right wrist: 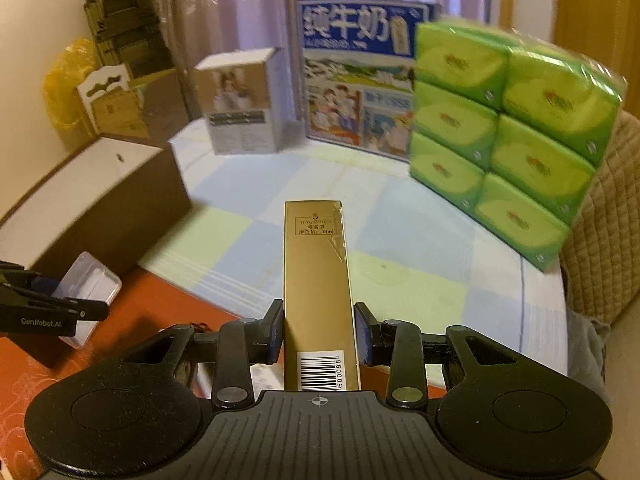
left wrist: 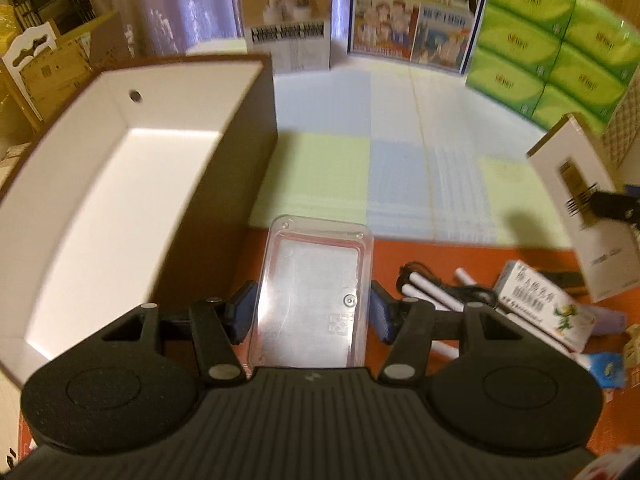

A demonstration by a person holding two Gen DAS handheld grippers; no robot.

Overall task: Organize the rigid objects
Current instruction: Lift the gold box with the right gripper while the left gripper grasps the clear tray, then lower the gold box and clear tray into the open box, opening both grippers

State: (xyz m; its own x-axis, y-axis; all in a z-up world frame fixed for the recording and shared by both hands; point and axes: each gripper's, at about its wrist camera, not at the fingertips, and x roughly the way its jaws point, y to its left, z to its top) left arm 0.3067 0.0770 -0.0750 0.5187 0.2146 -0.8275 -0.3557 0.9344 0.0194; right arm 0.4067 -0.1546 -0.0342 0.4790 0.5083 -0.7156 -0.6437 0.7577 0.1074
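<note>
A clear plastic case [left wrist: 316,280] is lifted above the orange surface, and my left gripper [left wrist: 310,314] is shut on it, its blue pads pressing both long sides. The same case [right wrist: 90,284] shows at the left edge of the right wrist view. Just left of the case stands a brown open box [left wrist: 248,168] with a white, bare inside. My right gripper [right wrist: 320,334] is shut on a tall gold carton [right wrist: 316,264], held lengthwise over the checked mat. In the left wrist view that carton [left wrist: 584,216] appears at the far right.
On the orange surface to the right lie a medicine box [left wrist: 540,304], white tubes [left wrist: 424,288] and a black cord. At the back stand a photo-printed carton [left wrist: 286,16], a milk carton [left wrist: 416,12] and stacked green tissue packs [left wrist: 560,48].
</note>
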